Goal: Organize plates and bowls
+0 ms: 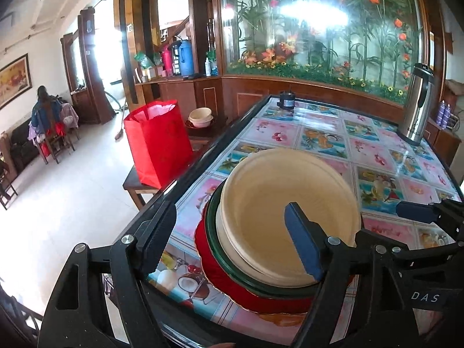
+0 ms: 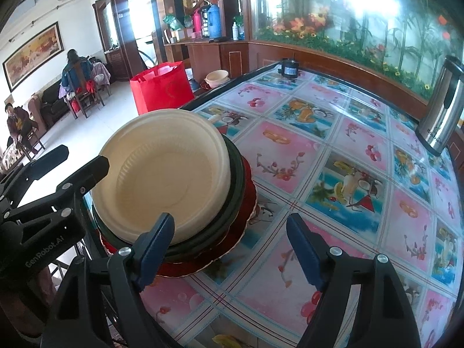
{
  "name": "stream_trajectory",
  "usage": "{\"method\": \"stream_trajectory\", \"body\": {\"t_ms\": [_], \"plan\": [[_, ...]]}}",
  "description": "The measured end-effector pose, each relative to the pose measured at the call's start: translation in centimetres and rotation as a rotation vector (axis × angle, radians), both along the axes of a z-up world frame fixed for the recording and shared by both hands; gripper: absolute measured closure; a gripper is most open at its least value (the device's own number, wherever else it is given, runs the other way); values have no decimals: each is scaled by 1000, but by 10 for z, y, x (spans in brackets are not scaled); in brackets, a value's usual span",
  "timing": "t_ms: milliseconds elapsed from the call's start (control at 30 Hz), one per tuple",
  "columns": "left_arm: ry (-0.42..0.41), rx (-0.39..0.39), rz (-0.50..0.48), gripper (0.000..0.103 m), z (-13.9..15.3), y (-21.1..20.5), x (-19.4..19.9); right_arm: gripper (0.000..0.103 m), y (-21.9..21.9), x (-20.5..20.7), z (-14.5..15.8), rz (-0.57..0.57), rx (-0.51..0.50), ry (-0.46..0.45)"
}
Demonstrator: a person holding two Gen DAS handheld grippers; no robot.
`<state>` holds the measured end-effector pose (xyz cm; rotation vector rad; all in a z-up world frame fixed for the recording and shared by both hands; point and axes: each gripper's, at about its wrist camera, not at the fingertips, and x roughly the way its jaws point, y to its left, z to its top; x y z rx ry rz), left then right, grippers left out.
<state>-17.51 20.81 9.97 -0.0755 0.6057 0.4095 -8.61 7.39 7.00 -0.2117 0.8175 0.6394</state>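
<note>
1. Where the table's (image 2: 333,133) near left edge runs, a stack stands: a cream bowl (image 1: 287,217) on top, a dark green plate (image 1: 232,264) under it, and a red scalloped plate (image 1: 220,275) at the bottom, touching the tabletop.
2. As the dishes already sit nested, big under small, the scene fits either a stack just finished or one about to be moved or added to; the pictures do not settle which.
3. By its looks the bowl is thin moulded ware, probably light and stiff, with a smooth rim that could slip. Its raised lip is the place to pinch. The plates below look heavier and possibly breakable, and only their narrow edges show, so a hold would have to come at the rim from the side.
4. Left gripper (image 1: 232,237) hovers over the stack's near side, jaws wide apart and empty; one finger hangs above the bowl's hollow, the other beyond the table edge.
5. Right gripper (image 2: 232,249) is also spread and holds nothing; its left finger is over the bowl's near rim, though contact cannot be told, its right finger above bare table.
6. Farther off, more cream bowls (image 1: 200,117) sit on a low side table at far left, beside a red bag (image 1: 158,142). A steel flask (image 1: 417,107) stands at far right.
</note>
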Motion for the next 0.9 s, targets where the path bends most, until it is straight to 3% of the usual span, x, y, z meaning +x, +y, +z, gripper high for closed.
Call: {"method": "stream_trajectory", "body": {"t_ms": [900], "plan": [[-16, -16, -1, 25, 1, 7, -7, 23, 21, -2, -1, 41, -31, 5]]}}
